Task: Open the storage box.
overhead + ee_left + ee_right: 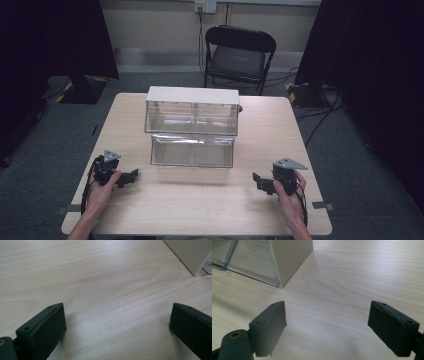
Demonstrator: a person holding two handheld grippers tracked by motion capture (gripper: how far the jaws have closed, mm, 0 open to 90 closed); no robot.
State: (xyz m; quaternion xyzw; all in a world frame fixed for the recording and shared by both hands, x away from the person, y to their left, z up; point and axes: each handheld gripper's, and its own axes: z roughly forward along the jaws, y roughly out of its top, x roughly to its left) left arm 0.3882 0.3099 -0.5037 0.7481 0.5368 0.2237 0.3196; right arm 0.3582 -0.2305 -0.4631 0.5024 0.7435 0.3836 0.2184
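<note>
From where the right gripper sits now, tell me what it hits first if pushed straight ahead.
Probably nothing soon: the right gripper, jaws open, points across bare table. The white-sided clear drawer cabinet lies left of that line, though depth is uncertain.

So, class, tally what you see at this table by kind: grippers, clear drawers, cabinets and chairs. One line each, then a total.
Grippers: 2, left gripper and right gripper
Clear drawers: 1, clear drawer
Cabinets: 1, white-topped cabinet
Chairs: 1, black folding chair
Total: 5
</note>
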